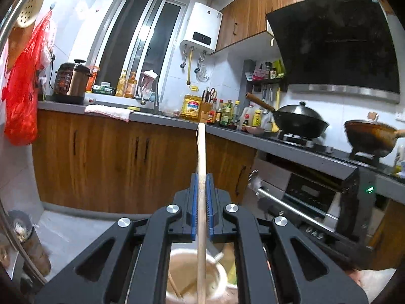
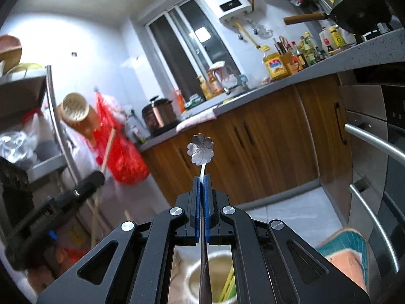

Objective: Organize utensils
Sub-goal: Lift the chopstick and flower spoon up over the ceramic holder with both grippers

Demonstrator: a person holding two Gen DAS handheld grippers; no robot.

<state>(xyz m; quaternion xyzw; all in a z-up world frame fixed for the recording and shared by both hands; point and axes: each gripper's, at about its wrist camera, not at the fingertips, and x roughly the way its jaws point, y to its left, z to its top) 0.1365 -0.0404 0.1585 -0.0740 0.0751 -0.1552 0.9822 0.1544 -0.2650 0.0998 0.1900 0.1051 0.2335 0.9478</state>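
Your left hand-held gripper (image 1: 201, 177) is clamped on a chopstick (image 1: 201, 157), raised above the pot (image 1: 220, 273). Your right hand-held gripper (image 2: 202, 178) pinches a flower-ended spoon (image 2: 200, 149) above it.

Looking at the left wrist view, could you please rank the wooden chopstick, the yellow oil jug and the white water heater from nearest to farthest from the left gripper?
1. Wooden chopstick: clamped in the left gripper, centre.
2. Yellow oil jug: on the counter straight ahead, beside the knife block.
3. White water heater: high on the back wall, right of the window.
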